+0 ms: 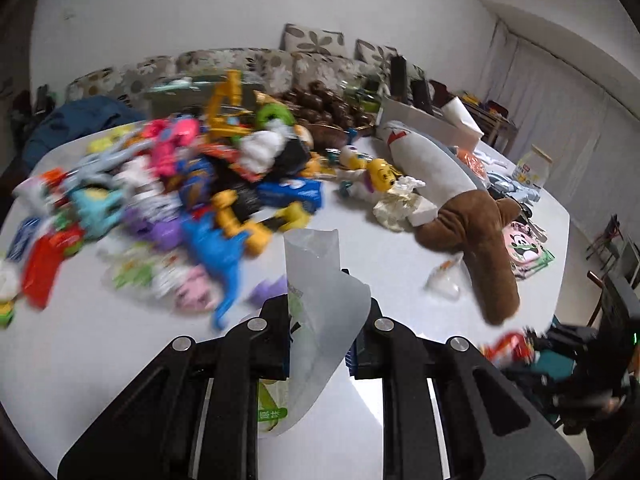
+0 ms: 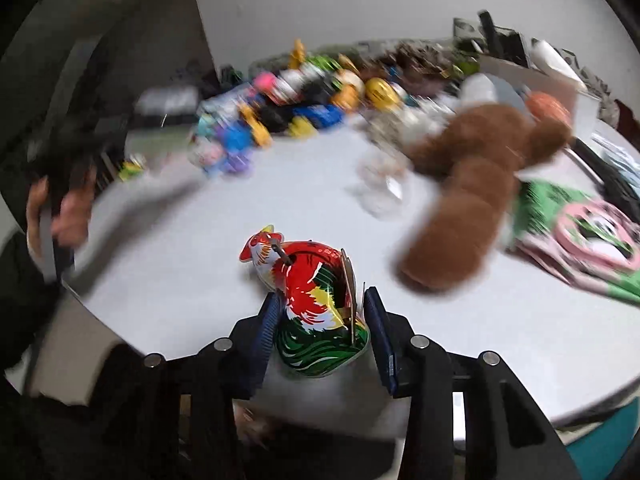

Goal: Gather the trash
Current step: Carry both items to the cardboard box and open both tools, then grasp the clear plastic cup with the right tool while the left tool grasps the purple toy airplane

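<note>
My left gripper (image 1: pixel 324 312) is shut on a pale, translucent plastic wrapper (image 1: pixel 320 276) with green print, which stands up from between the pads above the white table (image 1: pixel 120 340). My right gripper (image 2: pixel 320 312) is shut on a red, white and green tin rooster toy (image 2: pixel 308 280), held sharp against a blurred background near the table's front edge. A clear crumpled wrapper (image 1: pixel 444 280) lies beside the brown plush toy (image 1: pixel 472 232), and a crumpled tissue (image 1: pixel 396 204) lies further back.
A big pile of colourful toys and snack packets (image 1: pixel 180 184) covers the table's left and back. A pink panda item (image 1: pixel 524 248) lies on the right. A person's hand (image 2: pixel 68 208) is at the left table edge. A sofa stands behind.
</note>
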`<action>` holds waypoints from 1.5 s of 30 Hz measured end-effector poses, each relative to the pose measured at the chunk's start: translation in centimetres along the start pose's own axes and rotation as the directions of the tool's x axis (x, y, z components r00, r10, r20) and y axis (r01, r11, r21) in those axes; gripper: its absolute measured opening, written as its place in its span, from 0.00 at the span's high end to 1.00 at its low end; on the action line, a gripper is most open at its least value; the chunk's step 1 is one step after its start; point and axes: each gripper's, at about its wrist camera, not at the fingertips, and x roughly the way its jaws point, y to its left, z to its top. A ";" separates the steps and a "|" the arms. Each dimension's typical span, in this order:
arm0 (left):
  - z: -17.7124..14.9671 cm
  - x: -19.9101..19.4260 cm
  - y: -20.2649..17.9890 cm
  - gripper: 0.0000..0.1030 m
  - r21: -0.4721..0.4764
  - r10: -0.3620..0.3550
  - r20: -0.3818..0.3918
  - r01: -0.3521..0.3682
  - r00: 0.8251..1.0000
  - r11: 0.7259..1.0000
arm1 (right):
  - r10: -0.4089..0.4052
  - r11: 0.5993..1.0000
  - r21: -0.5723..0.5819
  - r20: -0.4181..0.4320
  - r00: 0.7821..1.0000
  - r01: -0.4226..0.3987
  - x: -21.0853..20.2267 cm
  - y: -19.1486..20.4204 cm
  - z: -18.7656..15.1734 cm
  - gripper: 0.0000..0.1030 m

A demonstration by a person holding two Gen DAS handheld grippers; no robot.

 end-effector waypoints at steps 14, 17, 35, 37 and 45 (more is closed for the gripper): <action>-14.7 -18.8 -1.7 0.83 0.050 0.035 -0.014 -0.034 0.999 0.998 | 0.382 0.915 -0.076 -0.150 0.912 -0.396 -4.8 13.6 -2.7 0.57; -18.6 -18.6 -2.1 0.83 0.058 0.043 -0.094 -0.038 0.995 0.998 | 0.338 0.918 -0.114 -0.279 0.899 -0.380 -3.2 15.6 -5.8 0.56; -22.0 -13.6 1.9 0.11 -0.010 0.108 -0.096 -0.109 0.990 0.994 | -0.187 0.977 -0.097 0.048 0.981 0.190 0.0 4.8 5.2 0.29; -21.0 -13.5 2.6 0.11 -0.074 0.076 -0.089 -0.082 0.993 0.994 | -0.243 0.965 -0.096 0.006 0.970 0.243 3.0 2.4 7.7 0.29; -14.8 -9.3 3.7 0.11 -0.165 0.084 -0.080 -0.096 0.993 0.982 | -0.239 0.970 0.013 -0.155 0.958 0.244 10.3 -3.4 9.7 0.69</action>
